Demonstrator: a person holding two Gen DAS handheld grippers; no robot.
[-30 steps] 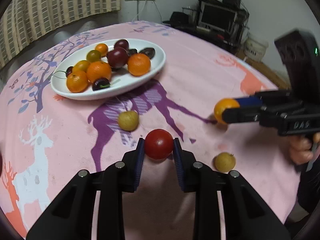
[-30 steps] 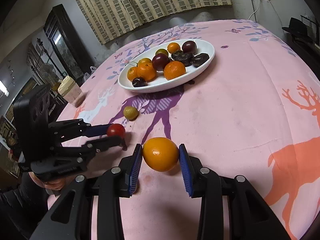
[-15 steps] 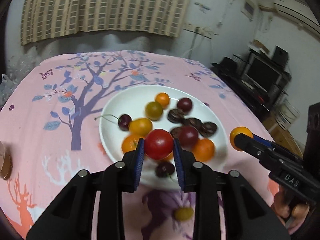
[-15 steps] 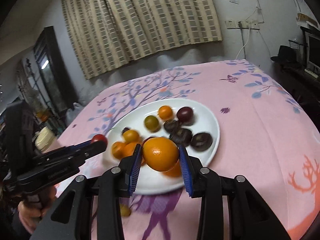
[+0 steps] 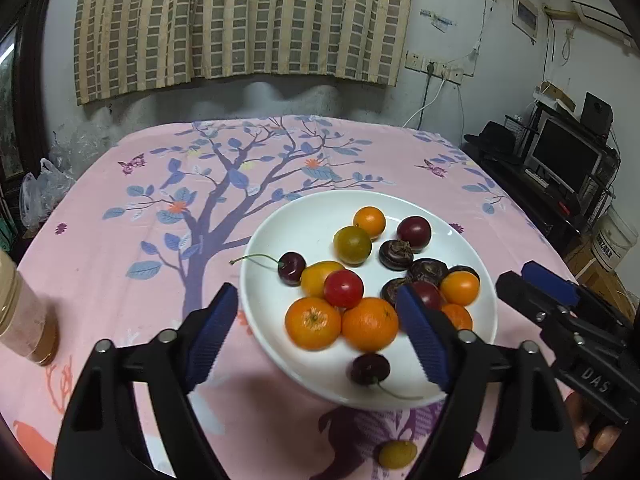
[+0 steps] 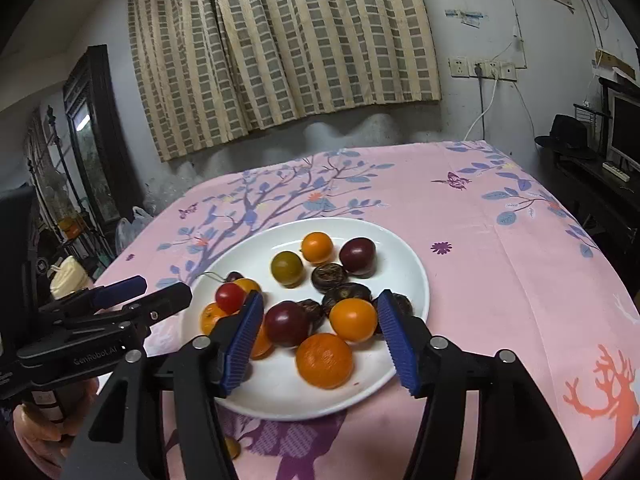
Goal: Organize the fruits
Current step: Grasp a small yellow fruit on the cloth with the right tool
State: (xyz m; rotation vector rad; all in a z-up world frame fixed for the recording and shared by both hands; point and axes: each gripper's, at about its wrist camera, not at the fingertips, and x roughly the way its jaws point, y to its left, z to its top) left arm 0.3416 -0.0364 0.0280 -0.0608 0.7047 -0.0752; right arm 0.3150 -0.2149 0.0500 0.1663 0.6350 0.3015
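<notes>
**Now both grippers stand open over the fruit plate**

Just now the left gripper (image 5: pixel 318 328) has been opening, and its blue pads stand wide apart above the near side of the white plate (image 5: pixel 280 224). Nothing is gripped between them. The red tomato (image 5: pixel 343 288) lies free on the pile, resting against two oranges (image 5: pixel 313 323) at the near side of the plate, with a yellow-orange fruit just behind it.

The right gripper (image 6: pixel 320 332) has also been opening; its pads stand apart at a middling width, clear of the fruit. Below and between them, the small orange fruit (image 6: pixel 353 319) sits on the plate, touching a dark red plum (image 6: pixel 286 323) on its left and a larger orange (image 6: pixel 324 360) nearer the camera.

Farther back on the plate lie a greenish tomato (image 5: pixel 352 245), a small orange, another dark plum and several wrinkled dark fruits. Two cherries (image 5: pixel 291 267) with stems lie there too, one at the left, one at the near rim.

One small yellow fruit (image 5: pixel 397 454) lies on the pink tablecloth (image 5: pixel 160 240), just near of the plate. A jar (image 5: pixel 24 312) stands at the left edge of the table.
</notes>
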